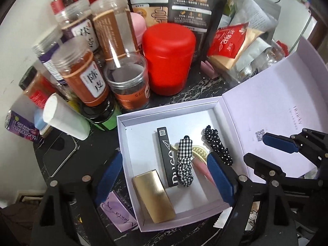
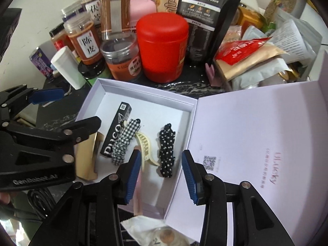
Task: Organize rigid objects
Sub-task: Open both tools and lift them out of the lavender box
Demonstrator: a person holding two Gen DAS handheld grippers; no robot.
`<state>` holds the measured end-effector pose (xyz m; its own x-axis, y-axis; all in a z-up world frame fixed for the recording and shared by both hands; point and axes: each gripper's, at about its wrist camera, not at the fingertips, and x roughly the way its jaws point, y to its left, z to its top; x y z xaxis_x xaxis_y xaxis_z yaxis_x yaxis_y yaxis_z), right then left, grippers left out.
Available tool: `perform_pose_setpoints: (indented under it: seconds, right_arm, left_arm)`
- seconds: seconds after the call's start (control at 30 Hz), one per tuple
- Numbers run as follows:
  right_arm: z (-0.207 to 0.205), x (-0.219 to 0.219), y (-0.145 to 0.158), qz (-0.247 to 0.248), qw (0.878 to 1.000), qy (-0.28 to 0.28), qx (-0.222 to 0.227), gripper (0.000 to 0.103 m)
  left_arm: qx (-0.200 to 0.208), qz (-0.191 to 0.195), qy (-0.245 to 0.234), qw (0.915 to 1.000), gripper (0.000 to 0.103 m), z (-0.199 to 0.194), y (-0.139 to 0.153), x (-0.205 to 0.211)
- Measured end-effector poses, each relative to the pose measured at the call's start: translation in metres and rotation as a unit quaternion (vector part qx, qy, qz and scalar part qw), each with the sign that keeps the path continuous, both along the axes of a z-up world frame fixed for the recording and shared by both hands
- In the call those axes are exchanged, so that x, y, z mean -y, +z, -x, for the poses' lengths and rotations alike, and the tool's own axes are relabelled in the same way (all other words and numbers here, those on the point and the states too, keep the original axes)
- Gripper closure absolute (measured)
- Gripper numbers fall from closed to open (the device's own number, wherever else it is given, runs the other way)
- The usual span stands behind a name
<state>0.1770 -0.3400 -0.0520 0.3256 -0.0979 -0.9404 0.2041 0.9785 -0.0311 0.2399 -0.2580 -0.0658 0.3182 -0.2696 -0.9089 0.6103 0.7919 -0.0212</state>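
An open lilac box (image 1: 123, 139) (image 2: 147, 91) holds a gold case (image 1: 153, 196) (image 2: 86, 160), a black Duco carton (image 1: 167, 155) (image 2: 116, 135), a checked hair clip (image 1: 184, 162) (image 2: 125, 141), a cream claw clip (image 1: 199, 151) (image 2: 144, 145), a polka-dot clip (image 1: 218, 146) (image 2: 167, 151) and a pink piece (image 1: 203, 168). My left gripper (image 1: 164, 177) (image 2: 67, 112) hovers over the box's left half, wide open and empty. Over the right half, my right gripper (image 2: 162, 176) (image 1: 266, 153) is part open, and nothing is pressed between its pads.
The box lid (image 1: 266, 106) (image 2: 256, 123) lies open to the right. Behind the box crowd a red canister (image 1: 168, 59) (image 2: 162, 49), several spice jars (image 1: 82, 71), a black pouch (image 1: 184, 4) and loose packets (image 1: 235, 43). A phone (image 1: 59, 155) and a white tube (image 1: 65, 116) lie left.
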Motion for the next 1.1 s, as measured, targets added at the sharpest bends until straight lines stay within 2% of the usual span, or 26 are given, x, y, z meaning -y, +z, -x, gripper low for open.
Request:
perform_pose_setpoints:
  seconds: [0.7, 1.1]
  right_arm:
    - [0.029, -0.053, 0.067, 0.018, 0.998, 0.024, 0.049, 0.061]
    - [0.050, -0.102, 0.087, 0.011, 0.996, 0.058, 0.066, 0.059]
  left_arm:
    - [0.065, 0.032, 0.028, 0.9970, 0.018, 0.044, 0.066, -0.066]
    - [0.076, 0.043, 0.052, 0.9948, 0.018, 0.078, 0.083, -0.121]
